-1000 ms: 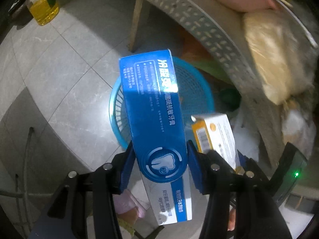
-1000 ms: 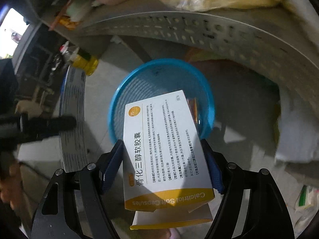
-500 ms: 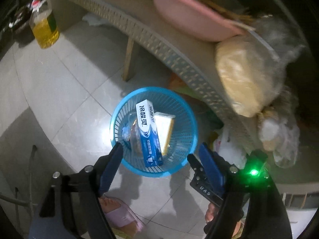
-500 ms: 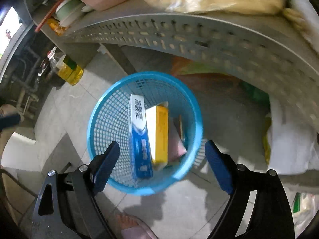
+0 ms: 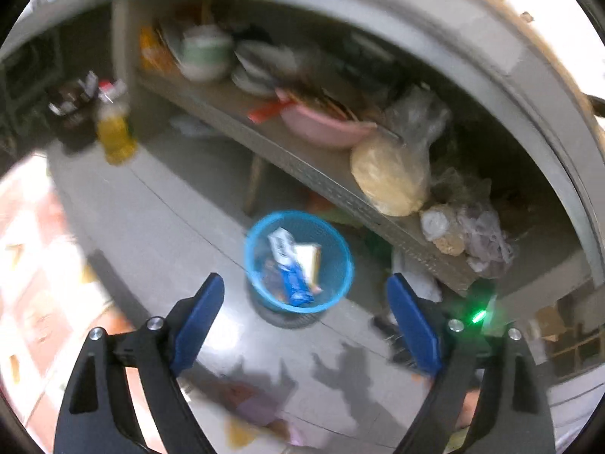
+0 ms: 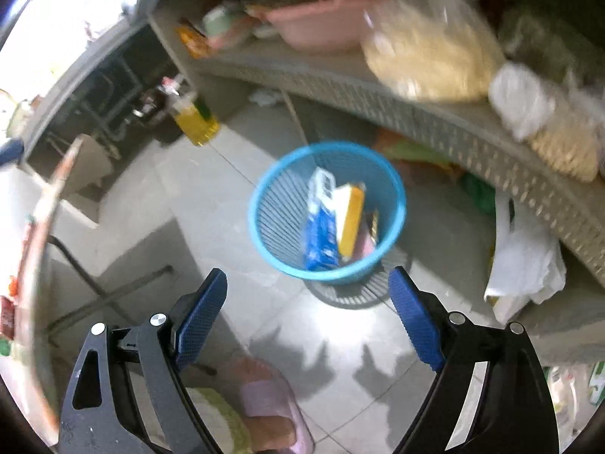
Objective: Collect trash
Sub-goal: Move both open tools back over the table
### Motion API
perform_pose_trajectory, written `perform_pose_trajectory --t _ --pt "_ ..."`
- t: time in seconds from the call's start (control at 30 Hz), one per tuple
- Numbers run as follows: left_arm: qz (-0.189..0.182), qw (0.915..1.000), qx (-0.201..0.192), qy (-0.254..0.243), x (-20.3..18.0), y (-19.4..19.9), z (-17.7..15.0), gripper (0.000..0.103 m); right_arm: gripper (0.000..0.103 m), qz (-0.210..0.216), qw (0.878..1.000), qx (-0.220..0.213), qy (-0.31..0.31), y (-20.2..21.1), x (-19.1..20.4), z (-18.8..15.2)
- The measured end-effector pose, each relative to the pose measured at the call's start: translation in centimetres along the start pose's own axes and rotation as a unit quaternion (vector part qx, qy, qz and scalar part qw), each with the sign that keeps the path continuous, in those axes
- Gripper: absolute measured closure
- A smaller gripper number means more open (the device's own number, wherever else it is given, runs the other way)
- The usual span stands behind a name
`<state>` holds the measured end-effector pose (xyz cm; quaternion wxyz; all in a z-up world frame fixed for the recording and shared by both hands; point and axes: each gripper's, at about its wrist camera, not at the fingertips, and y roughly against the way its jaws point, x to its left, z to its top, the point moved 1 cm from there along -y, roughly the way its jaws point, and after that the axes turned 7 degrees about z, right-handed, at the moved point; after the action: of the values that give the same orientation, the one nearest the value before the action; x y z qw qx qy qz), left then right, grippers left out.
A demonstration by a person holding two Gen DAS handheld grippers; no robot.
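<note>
A blue mesh trash basket [image 5: 252, 265] [image 6: 266, 223] stands on the tiled floor below a shelf. Inside it stand a blue toothpaste box [image 5: 293, 283] [image 6: 321, 223] and a white and yellow medicine box [image 5: 309, 261] [image 6: 351, 219], side by side. My left gripper [image 5: 305, 283] is open and empty, well above the basket. My right gripper [image 6: 307, 278] is open and empty too, above the basket's near rim.
A grey perforated shelf [image 5: 325, 181] [image 6: 435, 113] carries a pink basin [image 5: 321, 128], a bag of yellow noodles [image 5: 389, 178] and dishes. A bottle of yellow oil [image 5: 113, 136] [image 6: 194, 119] stands on the floor at the left. White bags [image 6: 525, 261] lie right of the basket. A pink slipper [image 6: 272, 405] is below.
One second ago each gripper held a box over the basket. Both opened and the boxes dropped in. Both grippers have since risen and pulled back from the basket.
</note>
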<state>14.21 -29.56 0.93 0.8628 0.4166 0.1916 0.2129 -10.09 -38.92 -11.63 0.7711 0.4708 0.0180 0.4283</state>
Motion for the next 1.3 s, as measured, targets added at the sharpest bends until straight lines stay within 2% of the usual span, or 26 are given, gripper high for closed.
perform_pose_trajectory --t 0.07,0.2,0.33,0.43,0.7,0.87,0.97,1.17,1.23,1.3 --pt "0.028 0.9991 -0.032 -0.007 1.1 2.9 -2.1 0.016 0.02 0.014 1.0 -0.016 0.014 1.2 1.4 1.1" --pt "0.061 0.9959 -0.066 0.014 3.8 7.2 -5.9 0.012 0.02 0.061 0.996 -0.046 0.05 3.8 6.0 2.9" --pt "0.111 0.9863 -0.102 0.067 7.4 11.2 -10.7 0.008 0.02 0.116 0.988 -0.04 0.094 4.3 10.9 3.4" --pt "0.147 0.9778 -0.109 0.102 9.6 13.3 -13.9 0.008 0.02 0.151 0.979 -0.027 0.13 4.1 14.5 3.2" --pt "0.231 0.9503 -0.147 0.149 13.7 18.5 -20.9 0.008 0.02 0.23 0.949 0.043 0.21 2.4 23.7 1.6" --pt "0.265 0.9328 -0.177 0.168 15.8 21.1 -24.0 0.008 0.02 0.278 0.932 0.085 0.219 1.5 28.6 0.6" --pt "0.288 0.9237 -0.187 0.169 16.9 21.9 -24.8 0.008 0.02 0.297 0.922 0.111 0.222 0.8 31.3 -0.2" --pt "0.326 0.9049 -0.206 0.179 19.8 23.1 -26.3 0.008 0.02 0.345 0.891 0.165 0.245 -1.3 37.9 -1.3" --pt "0.344 0.8978 -0.203 0.186 21.3 23.2 -26.4 0.008 0.022 0.357 0.882 0.182 0.249 -2.3 40.0 -1.5" --pt "0.351 0.8942 -0.202 0.191 22.5 23.3 -26.5 0.008 0.026 0.37 0.87 0.2 0.259 -3.5 42.5 -1.6"
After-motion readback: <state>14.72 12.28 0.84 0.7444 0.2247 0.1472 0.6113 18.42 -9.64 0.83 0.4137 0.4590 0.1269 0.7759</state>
